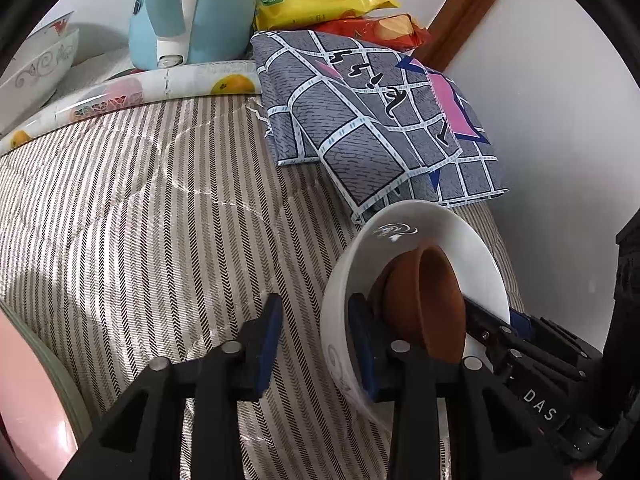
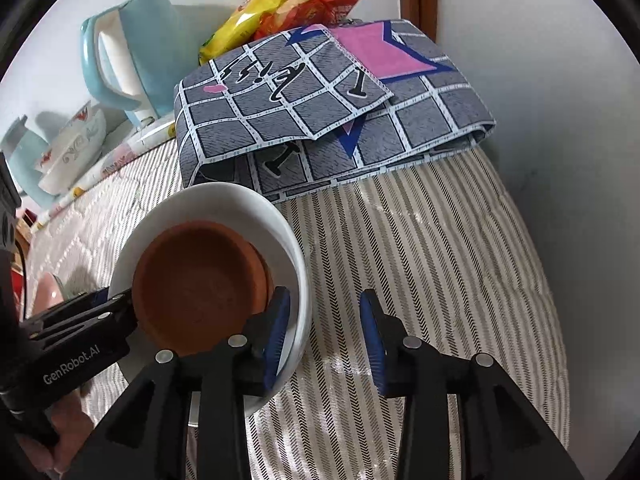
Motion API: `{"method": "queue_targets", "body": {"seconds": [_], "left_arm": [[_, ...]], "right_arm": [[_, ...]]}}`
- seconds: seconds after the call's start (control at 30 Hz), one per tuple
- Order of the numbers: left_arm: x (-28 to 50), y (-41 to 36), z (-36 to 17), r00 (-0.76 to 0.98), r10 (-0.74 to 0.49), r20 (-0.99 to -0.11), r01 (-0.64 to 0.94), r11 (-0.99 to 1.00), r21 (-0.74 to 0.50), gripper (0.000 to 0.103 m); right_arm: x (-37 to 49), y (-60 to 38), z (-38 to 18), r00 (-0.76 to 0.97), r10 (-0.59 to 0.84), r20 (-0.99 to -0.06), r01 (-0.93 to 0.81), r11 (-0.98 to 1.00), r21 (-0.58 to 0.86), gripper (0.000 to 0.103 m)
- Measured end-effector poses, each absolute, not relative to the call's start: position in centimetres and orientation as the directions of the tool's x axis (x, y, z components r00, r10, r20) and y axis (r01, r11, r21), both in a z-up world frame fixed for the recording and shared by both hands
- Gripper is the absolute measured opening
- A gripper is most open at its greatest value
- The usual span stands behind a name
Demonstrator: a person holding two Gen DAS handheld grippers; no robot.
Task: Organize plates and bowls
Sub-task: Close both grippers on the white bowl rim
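A white bowl stands on the striped cloth and holds a brown clay bowl. It also shows in the right wrist view with the brown bowl inside. My left gripper is open; the white bowl's rim passes between its fingers, one finger inside the bowl. My right gripper is open; the rim on the other side passes between its fingers too, its left finger inside the bowl by the brown bowl. A pink plate lies at the lower left.
A folded grey patterned cloth lies just behind the bowl. Behind it are snack bags, a blue kettle and patterned white bowls on a fruit-print mat. A white wall bounds the right side.
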State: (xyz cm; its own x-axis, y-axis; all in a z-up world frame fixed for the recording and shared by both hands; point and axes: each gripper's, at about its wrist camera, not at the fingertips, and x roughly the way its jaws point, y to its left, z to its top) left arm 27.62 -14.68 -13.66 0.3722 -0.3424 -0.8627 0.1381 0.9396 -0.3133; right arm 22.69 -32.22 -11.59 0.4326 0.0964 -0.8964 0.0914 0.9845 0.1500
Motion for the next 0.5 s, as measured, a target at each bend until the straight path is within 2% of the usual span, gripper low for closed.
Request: {"method": "queue_targets", "body": {"seconds": [0.07, 0.1, 0.2, 0.5], "left_arm": [[27.5, -14.8, -13.6, 0.367, -0.362, -0.857, 0.154, 0.932, -0.328, 0.019], [27.4, -15.1, -13.5, 0.365, -0.364, -0.857, 0.161, 0.931, -0.327, 0.015], [27.3, -15.5, -13.4, 0.375, -0.349, -0.859, 0.166, 0.937, -0.308, 0.015], [26.3, -14.8, -12.9, 0.388, -0.347, -0.854, 0.159, 0.938, -0.308, 0.013]], "right_arm": [[22.5, -32.1, -11.6, 0.442, 0.097, -0.892, 0.088, 0.985, 0.15, 0.034], [22.5, -31.9, -11.5, 0.446, 0.101, -0.889, 0.083, 0.985, 0.154, 0.028], [22.3, -31.1, -11.2, 0.452, 0.101, -0.886, 0.075, 0.986, 0.15, 0.012], [21.0, -30.6, -11.0, 0.473, 0.085, -0.877, 0.089, 0.986, 0.143, 0.012]]}}
